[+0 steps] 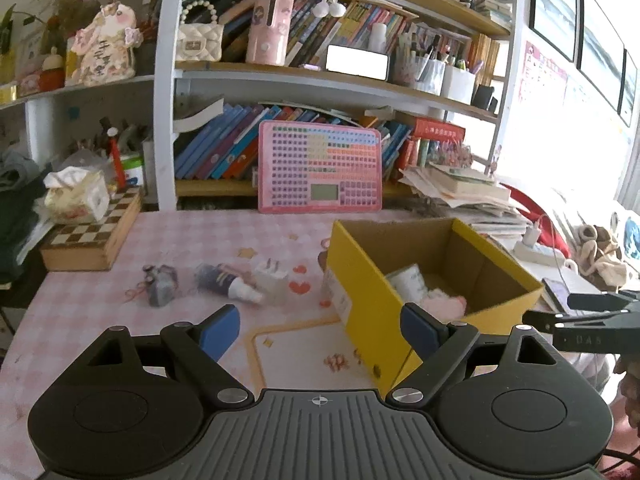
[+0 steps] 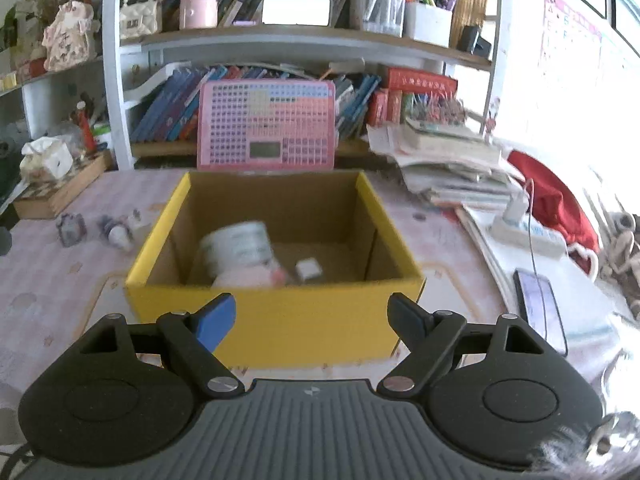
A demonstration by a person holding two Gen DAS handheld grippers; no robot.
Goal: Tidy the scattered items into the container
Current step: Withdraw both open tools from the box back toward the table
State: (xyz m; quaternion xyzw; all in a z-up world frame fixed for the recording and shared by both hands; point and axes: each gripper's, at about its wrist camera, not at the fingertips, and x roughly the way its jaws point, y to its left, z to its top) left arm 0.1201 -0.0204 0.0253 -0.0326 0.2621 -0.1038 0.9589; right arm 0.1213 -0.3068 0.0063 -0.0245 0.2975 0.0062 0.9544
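Note:
A yellow cardboard box (image 1: 360, 280) stands open on the pink checked desk; it fills the middle of the right wrist view (image 2: 276, 320). Inside lie a white jar (image 2: 238, 246), a pink fluffy item (image 2: 250, 276) and a small white cube (image 2: 309, 269). Left of the box lie a small doll (image 1: 228, 280), a white plug adapter (image 1: 274, 280) and a grey keychain toy (image 1: 160, 284). My left gripper (image 1: 320, 326) is open and empty, above the desk near the box's front corner. My right gripper (image 2: 310, 318) is open and empty, in front of the box's near wall.
A chessboard box (image 1: 92, 240) with a tissue pack sits at the back left. A pink keyboard toy (image 1: 320, 168) leans on the bookshelf. Stacked books (image 2: 452, 164), a power strip (image 2: 528, 232) and a phone (image 2: 540, 304) lie right of the box.

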